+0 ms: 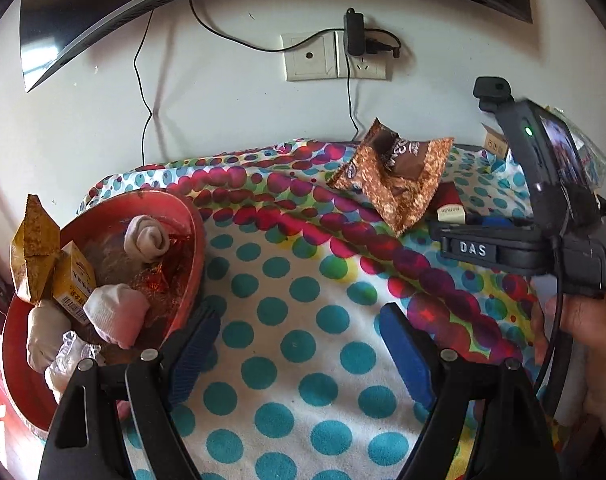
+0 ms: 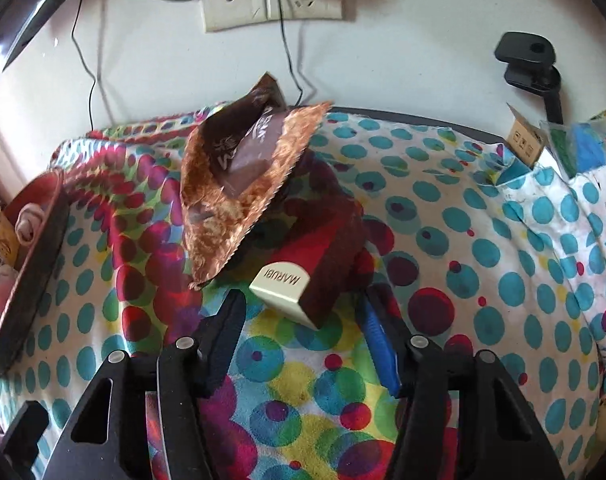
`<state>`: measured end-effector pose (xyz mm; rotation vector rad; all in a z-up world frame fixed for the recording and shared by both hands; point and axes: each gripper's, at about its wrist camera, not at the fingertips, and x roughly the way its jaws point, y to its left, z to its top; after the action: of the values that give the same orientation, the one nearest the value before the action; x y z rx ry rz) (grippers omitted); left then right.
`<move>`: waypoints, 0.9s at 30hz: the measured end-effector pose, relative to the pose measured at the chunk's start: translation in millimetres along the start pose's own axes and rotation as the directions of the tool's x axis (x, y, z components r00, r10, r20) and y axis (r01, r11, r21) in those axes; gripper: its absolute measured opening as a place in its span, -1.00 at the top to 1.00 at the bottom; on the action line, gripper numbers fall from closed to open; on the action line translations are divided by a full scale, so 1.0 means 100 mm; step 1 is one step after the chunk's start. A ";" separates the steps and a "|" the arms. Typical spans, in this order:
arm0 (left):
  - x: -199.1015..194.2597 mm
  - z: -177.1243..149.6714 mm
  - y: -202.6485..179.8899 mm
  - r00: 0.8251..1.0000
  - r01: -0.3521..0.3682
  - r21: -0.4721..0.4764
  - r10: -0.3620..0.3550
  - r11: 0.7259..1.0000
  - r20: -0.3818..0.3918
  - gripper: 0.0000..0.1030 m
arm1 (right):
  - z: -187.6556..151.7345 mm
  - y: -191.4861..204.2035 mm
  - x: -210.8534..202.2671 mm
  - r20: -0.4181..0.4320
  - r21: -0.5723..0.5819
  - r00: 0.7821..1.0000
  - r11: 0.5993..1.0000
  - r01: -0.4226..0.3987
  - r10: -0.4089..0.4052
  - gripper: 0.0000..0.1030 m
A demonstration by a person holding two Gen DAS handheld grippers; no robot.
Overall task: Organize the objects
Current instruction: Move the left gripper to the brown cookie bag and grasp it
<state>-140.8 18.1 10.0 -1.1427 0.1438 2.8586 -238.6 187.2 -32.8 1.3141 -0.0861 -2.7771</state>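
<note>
A brown and copper snack packet (image 2: 239, 184) leans on a dark red box with a cream MARUBI end (image 2: 299, 276) on the polka-dot cloth. My right gripper (image 2: 299, 320) is open, its fingers either side of the box's near end, not touching. The packet (image 1: 395, 176) and box (image 1: 449, 206) also show in the left wrist view, with the right gripper's body (image 1: 519, 248) beside them. My left gripper (image 1: 299, 344) is open and empty over the cloth. The red bowl (image 1: 191, 248) at the left holds rolled socks (image 1: 147, 238), a yellow box (image 1: 73, 280) and wrappers.
The white wall behind has sockets (image 1: 335, 56) with a plugged adapter and hanging cables. A TV edge (image 1: 103, 32) sits above. A small cardboard box (image 2: 525, 142) and plastic bags (image 2: 583, 148) lie at the far right. A black clamp mount (image 2: 531, 64) stands there too.
</note>
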 end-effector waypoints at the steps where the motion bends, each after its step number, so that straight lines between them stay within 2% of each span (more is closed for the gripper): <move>1: 0.02 0.11 0.02 1.000 0.009 -0.010 -0.009 1.000 -0.002 -0.63 | -0.01 -0.09 -0.02 0.009 0.043 1.000 0.999 -0.003 0.003 -0.08; 4: 0.11 0.55 -0.04 1.000 0.024 -0.017 -0.024 1.000 -0.001 -0.63 | -0.04 -0.31 -0.08 0.032 0.151 0.999 0.988 0.029 -0.035 -0.14; 5: 0.16 0.71 -0.11 1.000 0.008 -0.002 -0.008 1.000 0.005 -0.63 | -0.07 -0.38 -0.10 0.036 0.183 0.999 0.983 0.020 -0.027 -0.18; 7: 0.29 0.99 -0.31 1.000 -0.020 0.047 0.020 0.999 0.012 -0.67 | -0.10 -0.48 -0.12 0.038 0.231 0.999 0.973 0.021 -0.030 -0.36; 10: 0.60 1.30 -0.65 0.999 -0.035 0.096 0.038 0.995 -0.029 -0.67 | -0.12 -0.54 -0.15 0.048 0.258 0.999 0.966 0.003 -0.015 -0.36; 14: 1.10 1.39 -1.05 0.986 -0.039 0.102 0.055 0.994 -0.155 -0.68 | -0.14 -0.54 -0.16 0.047 0.255 0.999 0.967 -0.001 -0.011 -0.40; 20: 1.46 1.32 -1.16 0.985 -0.065 0.094 0.079 0.993 -0.154 -0.69 | -0.14 -0.51 -0.15 0.041 0.240 0.999 0.971 -0.006 -0.004 -0.52; 22: 1.44 1.34 -1.08 0.990 -0.038 0.041 0.043 0.998 -0.133 -0.69 | -0.14 -0.51 -0.15 0.044 0.243 0.999 0.970 -0.014 0.004 -0.53; 23: 1.37 1.38 -1.06 0.995 -0.019 0.023 0.021 1.000 -0.097 -0.69 | -0.14 -0.53 -0.16 0.051 0.253 0.999 0.967 -0.029 0.017 -0.53; 25: 1.16 1.50 -1.08 1.000 0.003 0.040 -0.003 0.999 0.000 -0.69 | -0.15 -0.58 -0.18 0.066 0.274 0.997 0.960 -0.059 0.042 -0.53; 27: 0.95 1.64 -1.15 0.996 0.041 0.067 -0.046 0.997 0.071 -0.74 | -0.16 -0.58 -0.19 0.071 0.280 0.996 0.958 -0.068 0.050 -0.53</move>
<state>-311.7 151.9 55.1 -1.0164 0.2043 2.8300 -216.2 246.6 -33.0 1.2517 -0.5347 -2.8340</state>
